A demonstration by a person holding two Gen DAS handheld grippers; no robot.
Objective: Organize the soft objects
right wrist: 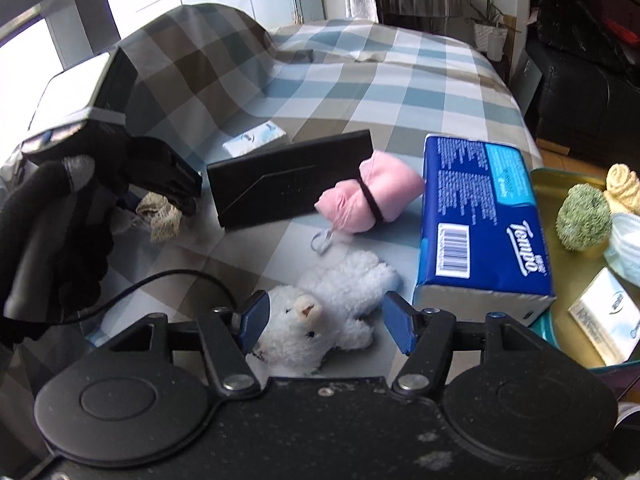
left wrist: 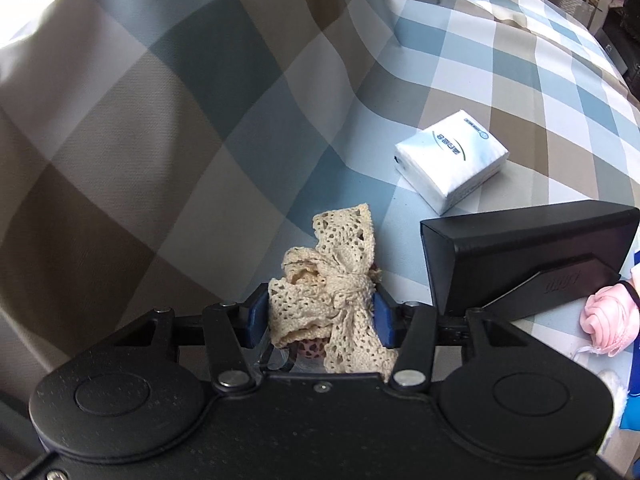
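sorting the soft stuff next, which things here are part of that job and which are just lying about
Part of the job:
- lace bow, in the left claw
- white plush toy
- pink cloth bundle
- green pompom, already in the tray

Just lying about:
- black box
- blue tissue pack
- small tissue packet

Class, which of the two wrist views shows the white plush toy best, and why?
The right wrist view: the white plush toy lies whole on the checked cover, between the open pads of the right gripper. The left wrist view shows only a white fluffy scrap at its right edge.
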